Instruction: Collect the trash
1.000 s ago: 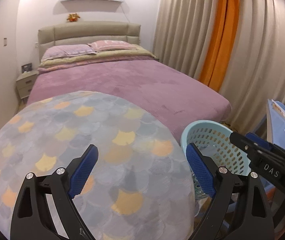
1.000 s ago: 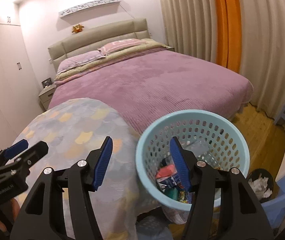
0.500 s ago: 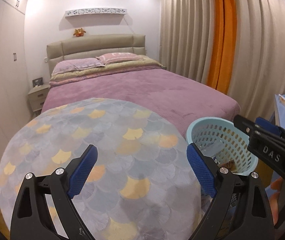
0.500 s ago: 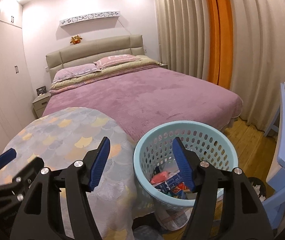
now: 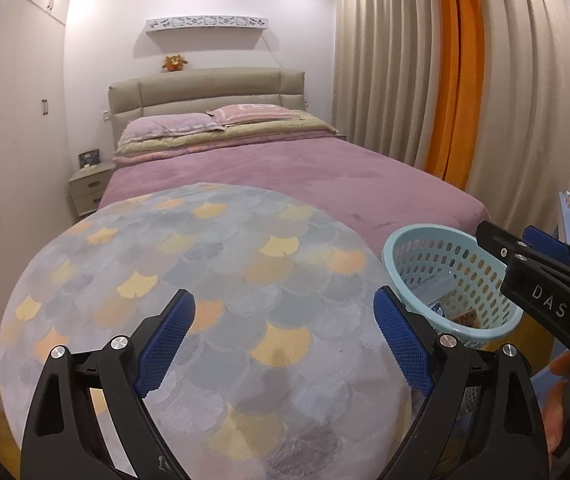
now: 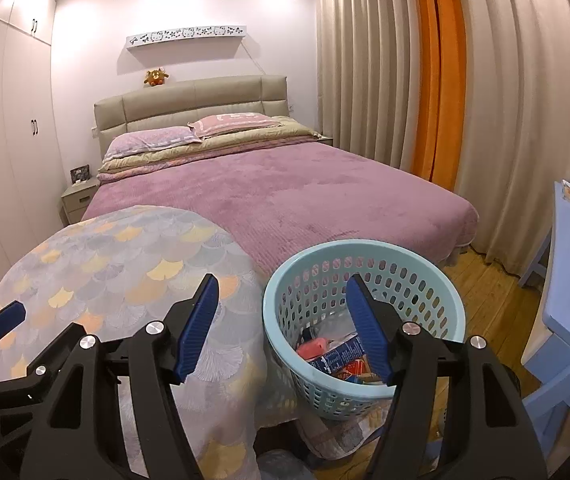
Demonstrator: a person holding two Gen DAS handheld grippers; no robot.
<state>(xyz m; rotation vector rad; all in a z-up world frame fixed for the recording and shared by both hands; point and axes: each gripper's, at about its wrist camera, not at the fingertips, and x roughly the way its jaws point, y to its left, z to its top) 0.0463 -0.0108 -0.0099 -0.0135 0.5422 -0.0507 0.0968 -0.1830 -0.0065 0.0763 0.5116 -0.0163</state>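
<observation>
A light blue perforated basket point(image 6: 365, 312) stands right of the round table and holds several wrappers and packets point(image 6: 337, 354). It also shows in the left wrist view point(image 5: 445, 276). My left gripper point(image 5: 283, 344) is open and empty above the round table with a scale-pattern cloth point(image 5: 189, 272). My right gripper point(image 6: 281, 320) is open and empty, its right finger over the basket and its left finger over the table edge point(image 6: 125, 264). The right gripper also appears in the left wrist view point(image 5: 541, 268).
A bed with a purple cover point(image 6: 285, 192) lies behind the table. Beige and orange curtains point(image 6: 437, 80) hang at the right. A blue chair point(image 6: 565, 280) stands at the far right. White wardrobes point(image 6: 9, 120) and a nightstand point(image 6: 77, 196) are at the left.
Both grippers have pulled back and tilted up; the table and basket sit lower and smaller in view. Both stay open and empty.
</observation>
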